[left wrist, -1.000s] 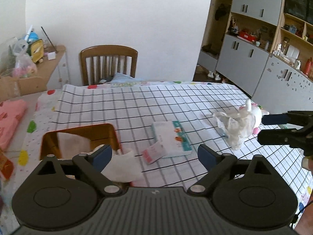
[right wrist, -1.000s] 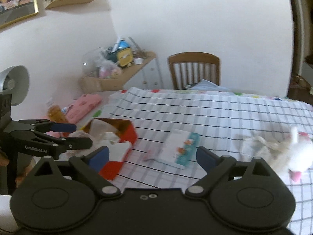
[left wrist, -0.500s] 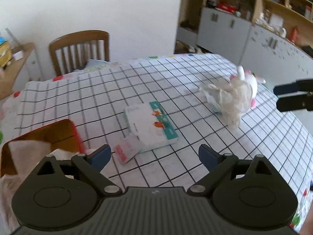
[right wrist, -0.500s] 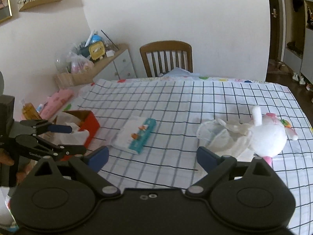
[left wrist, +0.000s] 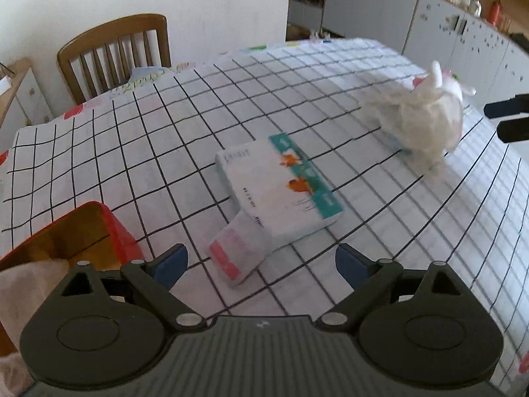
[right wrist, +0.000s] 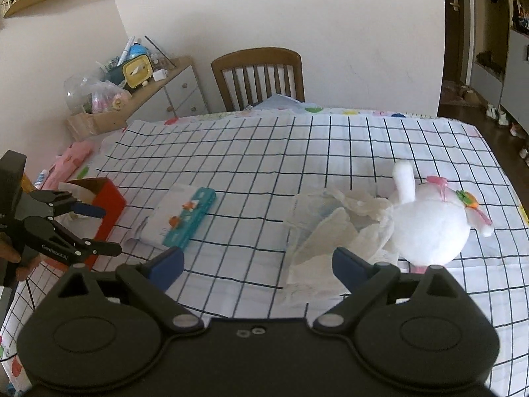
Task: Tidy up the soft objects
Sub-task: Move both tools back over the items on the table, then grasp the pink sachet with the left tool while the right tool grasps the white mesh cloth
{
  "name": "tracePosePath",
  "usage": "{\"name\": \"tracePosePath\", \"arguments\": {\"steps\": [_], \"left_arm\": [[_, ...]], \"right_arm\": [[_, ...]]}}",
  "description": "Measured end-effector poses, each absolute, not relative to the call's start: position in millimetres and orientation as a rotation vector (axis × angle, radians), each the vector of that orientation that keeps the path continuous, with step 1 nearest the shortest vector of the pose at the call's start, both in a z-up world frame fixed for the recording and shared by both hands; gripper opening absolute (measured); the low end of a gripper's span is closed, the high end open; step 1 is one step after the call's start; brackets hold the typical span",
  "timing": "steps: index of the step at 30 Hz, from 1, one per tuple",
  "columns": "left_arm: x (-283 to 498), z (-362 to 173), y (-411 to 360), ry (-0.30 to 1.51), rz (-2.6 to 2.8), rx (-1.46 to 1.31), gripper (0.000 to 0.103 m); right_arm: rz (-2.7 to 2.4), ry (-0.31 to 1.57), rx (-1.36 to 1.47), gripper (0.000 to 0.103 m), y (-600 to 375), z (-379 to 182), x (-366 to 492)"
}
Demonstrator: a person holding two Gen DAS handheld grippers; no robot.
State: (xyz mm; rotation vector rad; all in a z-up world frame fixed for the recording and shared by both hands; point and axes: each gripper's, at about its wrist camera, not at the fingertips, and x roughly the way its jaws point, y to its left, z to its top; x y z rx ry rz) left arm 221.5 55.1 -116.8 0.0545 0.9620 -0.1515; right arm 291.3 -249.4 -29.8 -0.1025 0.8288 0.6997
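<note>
A white and teal tissue pack (left wrist: 281, 185) lies mid-table, with a small pink-edged packet (left wrist: 236, 253) at its near end. My left gripper (left wrist: 261, 264) is open and empty just above that packet. A white plush toy (right wrist: 429, 225) with a crumpled white cloth (right wrist: 324, 231) against it lies at the right. My right gripper (right wrist: 258, 263) is open and empty, hovering over the cloth's near edge. The pack also shows in the right wrist view (right wrist: 182, 218). A red box (left wrist: 82, 235) with cloth inside stands at the left.
The table has a black-grid white cloth (right wrist: 297, 152). A wooden chair (right wrist: 261, 76) stands at the far side. A side cabinet (right wrist: 132, 106) with clutter is at the far left. Grey cupboards (left wrist: 413, 23) line the right wall.
My left gripper has moved right and forward from the red box toward the tissue pack. My right gripper has swung right and closer to the cloth and plush toy.
</note>
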Motion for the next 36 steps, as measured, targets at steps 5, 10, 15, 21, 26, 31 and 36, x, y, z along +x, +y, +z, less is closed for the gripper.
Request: {"name": "tracePosePath", "arguments": {"steps": [5, 10, 15, 21, 26, 31, 36], "left_arm": [[234, -127, 56, 1.002, -0.141, 0.117, 0.096], [241, -132, 59, 1.008, -0.123, 0.130, 0.096], [247, -138, 58, 1.035, -0.129, 0.159, 0.076], [249, -144, 56, 1.044, -0.137, 0.213, 0.068], [252, -145, 54, 1.044, -0.162, 0.213, 0.052], [252, -147, 49, 1.035, -0.168, 0.223, 0.043], [252, -146, 49, 1.020, -0.157, 0.219, 0.033]], "right_arm": [[0.694, 0.850, -0.112, 0.096, -251, -39, 303], [0.680, 0.866, -0.115, 0.094, -254, -46, 310], [0.667, 0.881, -0.109, 0.094, -255, -52, 317], [0.655, 0.891, -0.118, 0.093, -254, -58, 322], [0.608, 0.901, -0.104, 0.090, -256, -66, 329], [0.527, 0.911, -0.096, 0.079, -255, -77, 337], [0.459, 0.923, -0.103, 0.074, -251, -90, 343]]}}
